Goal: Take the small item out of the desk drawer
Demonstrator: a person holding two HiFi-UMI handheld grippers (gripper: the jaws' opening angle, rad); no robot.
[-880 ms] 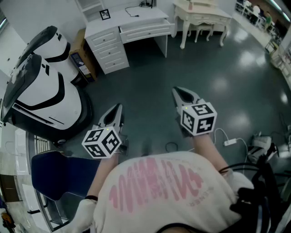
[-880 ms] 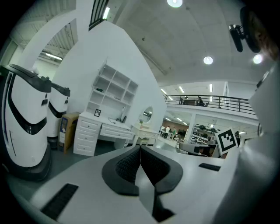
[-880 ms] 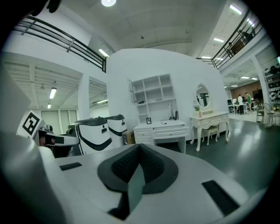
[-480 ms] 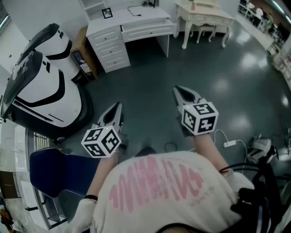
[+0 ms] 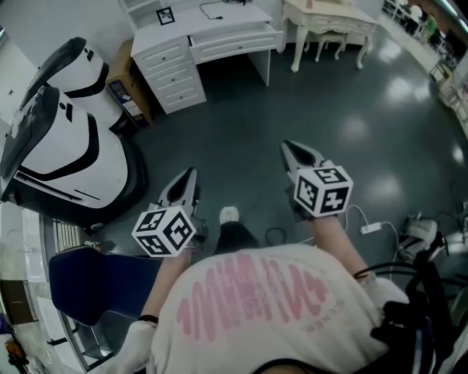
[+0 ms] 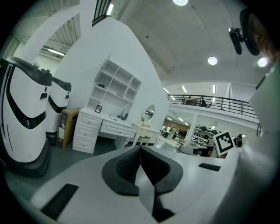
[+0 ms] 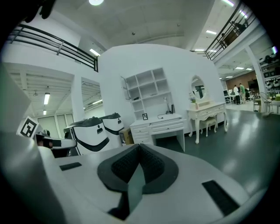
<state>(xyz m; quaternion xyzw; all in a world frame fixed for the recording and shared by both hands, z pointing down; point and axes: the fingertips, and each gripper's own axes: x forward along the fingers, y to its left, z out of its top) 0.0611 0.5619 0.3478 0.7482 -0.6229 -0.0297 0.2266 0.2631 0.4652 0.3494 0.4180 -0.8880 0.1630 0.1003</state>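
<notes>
A white desk with closed drawers stands across the dark floor at the far side of the room; it also shows as the desk in the right gripper view and the desk in the left gripper view. No small item is visible. My left gripper is held out in front of the person, jaws pressed together and empty. My right gripper is likewise shut with nothing in it. Both are several steps from the desk.
Two large white-and-black pods stand at the left. A cream dressing table with a stool sits right of the desk. A cardboard box is beside the desk. Cables and a power strip lie at the right. A shoe shows below.
The desk has shifted slightly in view as the person steps forward; a white shoe has appeared between the grippers. Both grippers stay shut in the same pose.
</notes>
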